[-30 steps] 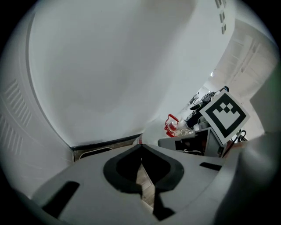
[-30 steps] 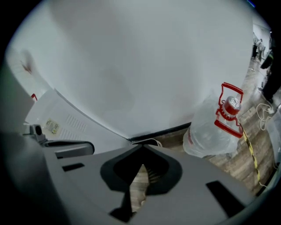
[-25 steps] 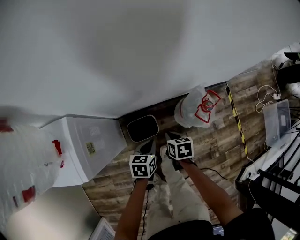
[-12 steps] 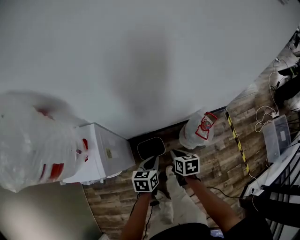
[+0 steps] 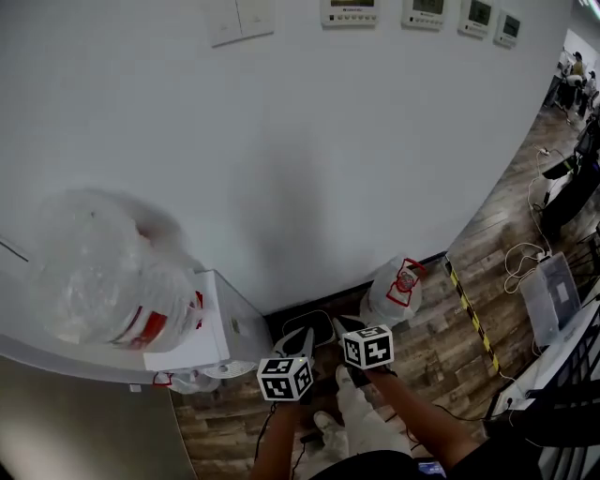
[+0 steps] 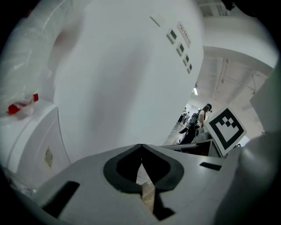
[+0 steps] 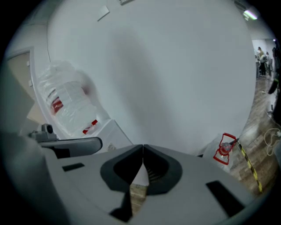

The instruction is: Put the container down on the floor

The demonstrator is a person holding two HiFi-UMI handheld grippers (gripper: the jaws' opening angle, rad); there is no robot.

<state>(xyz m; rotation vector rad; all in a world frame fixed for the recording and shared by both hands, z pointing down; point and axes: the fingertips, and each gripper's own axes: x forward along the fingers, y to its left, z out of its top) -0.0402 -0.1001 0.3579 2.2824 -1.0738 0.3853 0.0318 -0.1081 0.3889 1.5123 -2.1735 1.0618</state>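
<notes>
A large clear water jug point(image 5: 112, 272) wrapped in plastic film with red labels stands on a white dispenser point(image 5: 211, 328) at the left; the right gripper view shows the jug point(image 7: 66, 105) too. A second wrapped jug point(image 5: 394, 289) stands on the wooden floor by the wall, and it also shows low at the right as the floor jug point(image 7: 225, 149). My left gripper point(image 5: 300, 337) and right gripper point(image 5: 342, 325) hang side by side above the floor between the two jugs. Both are shut with nothing in them: left gripper point(image 6: 141, 151), right gripper point(image 7: 143, 149).
A black mat point(image 5: 302, 323) lies on the floor against the white wall point(image 5: 309, 150), just beyond the grippers. A yellow-black tape strip point(image 5: 469, 314) crosses the floor at the right, with cables point(image 5: 520, 267), a clear box point(image 5: 553, 295) and dark racks beyond. Wall switches point(image 5: 239, 17) sit high up.
The head view has tilted upward: more wall shows, and the jug on the dispenser now sits in fuller view. Both grippers stay shut and close together.
</notes>
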